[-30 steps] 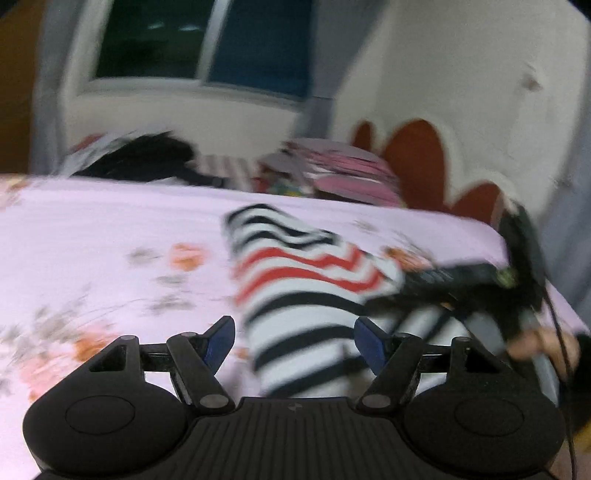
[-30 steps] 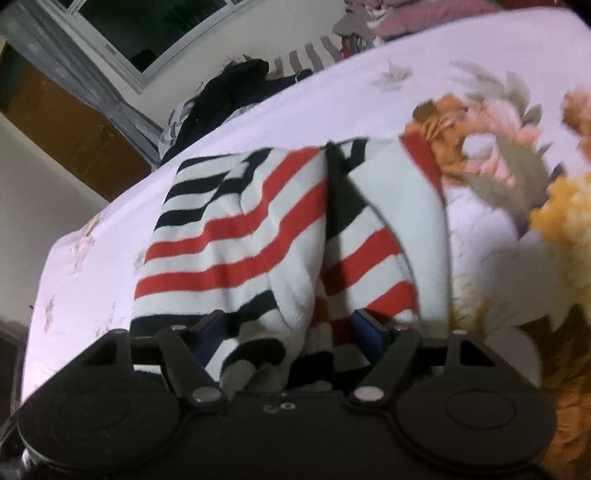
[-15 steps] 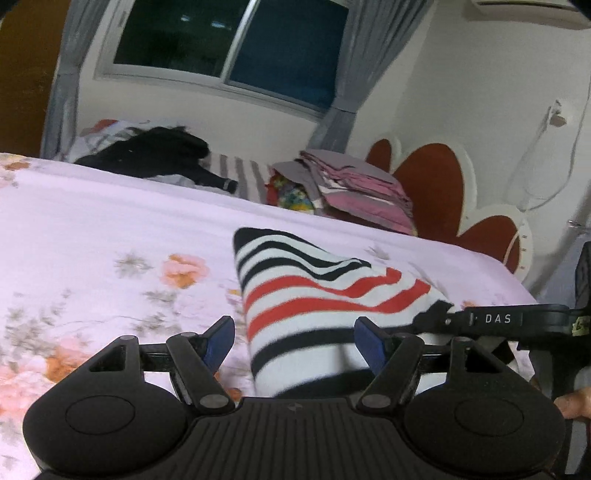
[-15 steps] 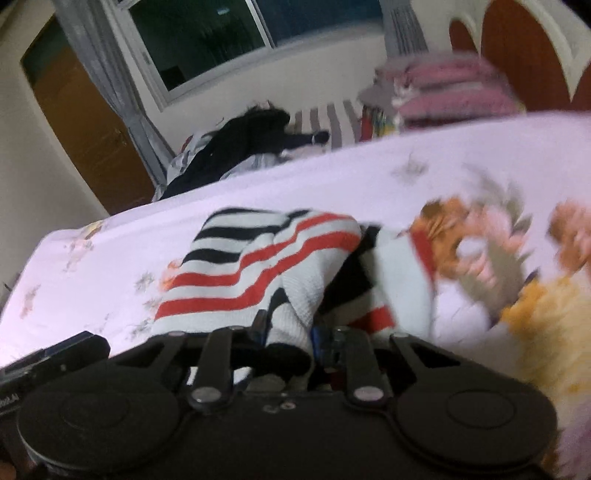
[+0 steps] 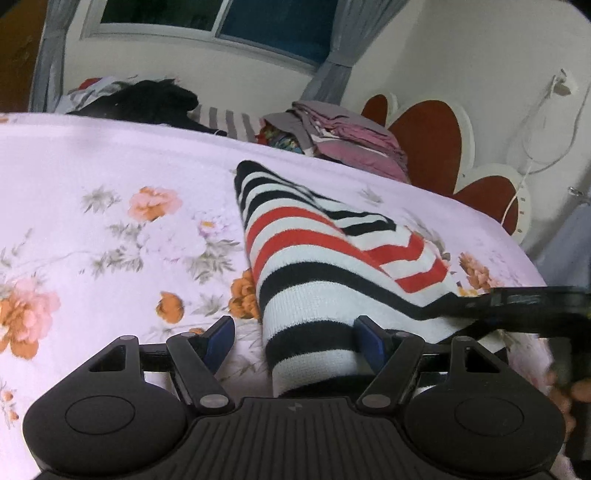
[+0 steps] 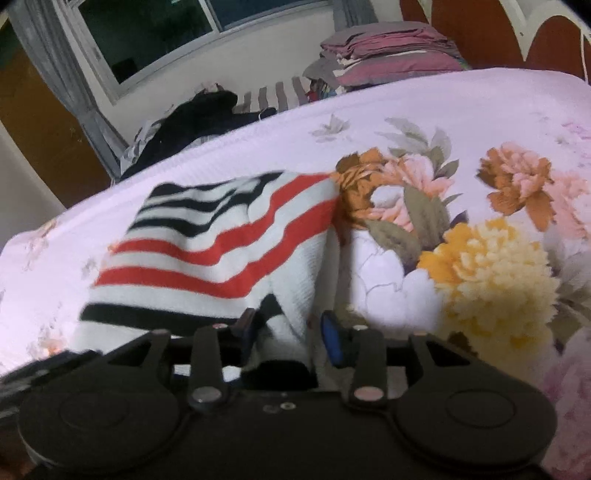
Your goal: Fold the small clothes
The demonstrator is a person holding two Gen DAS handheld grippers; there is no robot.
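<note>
**Striped top half folded on my bed**

The bed [image 5: 110, 166], under its pink flowered sheet, fills most of both views. Along its far edge, in the upper part of each frame, sit a dark heap of clothes [image 5: 159, 103] and a folded pink stack [image 5: 351, 136], below the window [image 5: 221, 22].

The striped top [image 5: 314, 266] lies in the middle of my left view and the lower left of my right view [image 6: 221, 251], with one side folded over the rest.

My left gripper [image 5: 293, 338] is at the bottom of its frame, jaws wide apart; the near hem of the top lies between them, against the right pad only, not clamped.

My right gripper [image 6: 288, 330] is opening. A fold of the top's edge sits between its jaws, but blur keeps me from telling whether the pads press on it.
</note>
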